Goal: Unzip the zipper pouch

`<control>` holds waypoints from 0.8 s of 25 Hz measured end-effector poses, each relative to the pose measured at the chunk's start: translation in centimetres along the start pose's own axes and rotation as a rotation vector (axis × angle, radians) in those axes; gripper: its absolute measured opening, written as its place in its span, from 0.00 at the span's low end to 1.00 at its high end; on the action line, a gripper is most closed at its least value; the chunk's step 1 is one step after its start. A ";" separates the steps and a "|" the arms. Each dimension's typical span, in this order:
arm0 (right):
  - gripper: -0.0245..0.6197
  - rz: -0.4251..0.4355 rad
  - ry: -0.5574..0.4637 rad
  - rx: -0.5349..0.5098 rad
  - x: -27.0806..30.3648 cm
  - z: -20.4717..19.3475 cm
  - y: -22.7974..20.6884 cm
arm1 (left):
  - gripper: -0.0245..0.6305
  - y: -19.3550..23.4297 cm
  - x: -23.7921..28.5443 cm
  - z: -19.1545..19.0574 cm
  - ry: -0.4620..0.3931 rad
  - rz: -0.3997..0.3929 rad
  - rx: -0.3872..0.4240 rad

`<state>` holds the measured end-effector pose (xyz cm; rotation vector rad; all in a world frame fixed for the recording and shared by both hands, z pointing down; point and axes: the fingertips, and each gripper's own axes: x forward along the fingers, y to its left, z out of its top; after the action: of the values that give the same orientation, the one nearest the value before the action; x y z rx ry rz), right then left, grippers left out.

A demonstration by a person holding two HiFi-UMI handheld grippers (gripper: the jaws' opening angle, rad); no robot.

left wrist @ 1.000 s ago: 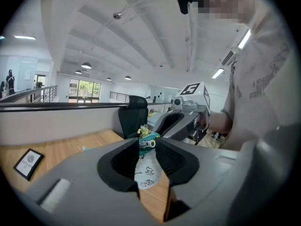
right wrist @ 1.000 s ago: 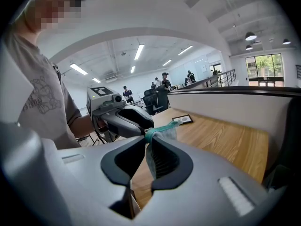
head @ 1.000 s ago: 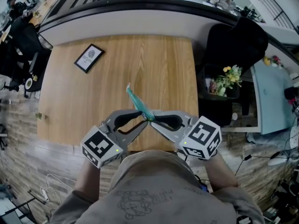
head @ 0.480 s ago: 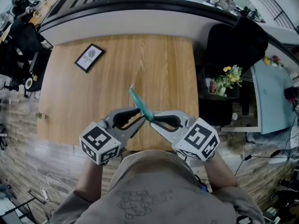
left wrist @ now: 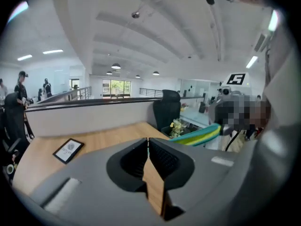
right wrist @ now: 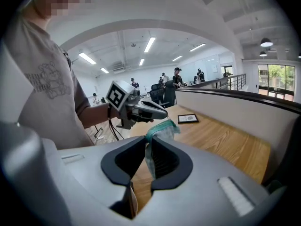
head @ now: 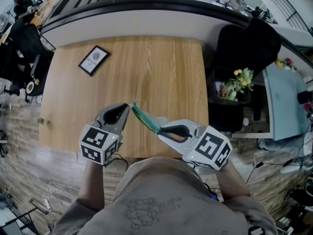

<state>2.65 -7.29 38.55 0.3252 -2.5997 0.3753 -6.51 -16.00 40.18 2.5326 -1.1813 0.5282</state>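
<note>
Head view: the left gripper (head: 127,106) has swung out to the left. A second ago it sat crossed against the right gripper (head: 160,129) at the pouch's near end; now its tip is at the far, upper-left end of the zipper pouch (head: 144,117). Its jaws have just been closing. The right gripper has barely shifted and keeps the near end. The pouch hangs in the air over the near edge of the table (head: 161,67), not resting on it, and slants up-left between the two tips. It is seen edge-on as a thin teal strip, and it looks more stretched out than before.

Left gripper view: jaws pressed together and nothing shows between the pads. The pouch (left wrist: 200,134) runs off to the right behind the right-hand jaw, green with a yellow stripe. I cannot tell whether a zipper pull is caught at the very tip.

Right gripper view: jaws pinching the pouch's end, with crumpled pale fabric and a teal top edge (right wrist: 162,128) standing up between the pads. The left gripper's tip (right wrist: 165,114) is right at the far top edge, touching or nearly so.

Judgement: this looks like the pull along the zip starting or being re-gripped. How far the zip is open is too small to see.
</note>
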 end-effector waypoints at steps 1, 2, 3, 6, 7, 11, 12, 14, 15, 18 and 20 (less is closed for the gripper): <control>0.12 0.010 -0.013 0.010 -0.3 0.1 0.1 | 0.06 0.7 -0.3 -0.2 0.004 0.007 -0.008; 0.12 0.016 -0.026 0.018 -0.5 0.1 0.1 | 0.06 1.0 -0.5 -0.3 0.003 -0.009 -0.027; 0.12 0.019 -0.035 0.023 -0.7 0.2 0.1 | 0.06 1.0 -0.6 -0.3 0.002 -0.027 -0.037; 0.12 0.032 -0.039 0.017 -0.6 0.4 0.3 | 0.05 0.7 -0.3 -0.6 0.013 -0.024 -0.007; 0.12 0.039 -0.035 0.009 -0.5 0.4 0.5 | 0.05 0.8 -0.2 -0.7 0.014 -0.011 -0.009; 0.12 0.077 -0.019 -0.015 -0.6 0.1 1.3 | 0.05 2.5 0.1 -1.6 0.038 0.044 -0.037; 0.12 0.078 -0.025 -0.021 -0.6 0.0 1.3 | 0.05 2.8 0.0 -1.8 0.041 0.038 -0.058; 0.12 0.066 -0.032 -0.019 -0.6 0.0 1.0 | 0.05 2.9 -0.2 -2.0 0.036 0.021 -0.097; 0.12 0.054 -0.027 -0.008 -0.6 -0.1 0.8 | 0.05 2.9 -0.3 -2.1 0.035 0.020 -0.103; 0.12 0.020 -0.026 0.034 -0.7 -0.2 0.1 | 0.06 2.8 -0.3 -2.4 0.033 0.023 -0.113; 0.12 0.001 -0.044 0.053 -0.8 0.1 -0.4 | 0.06 2.9 -0.4 -2.6 0.033 0.033 -0.120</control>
<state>3.44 -7.59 38.12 0.3538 -2.6364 0.4434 -9.53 -16.51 42.66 2.3991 -1.2072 0.4897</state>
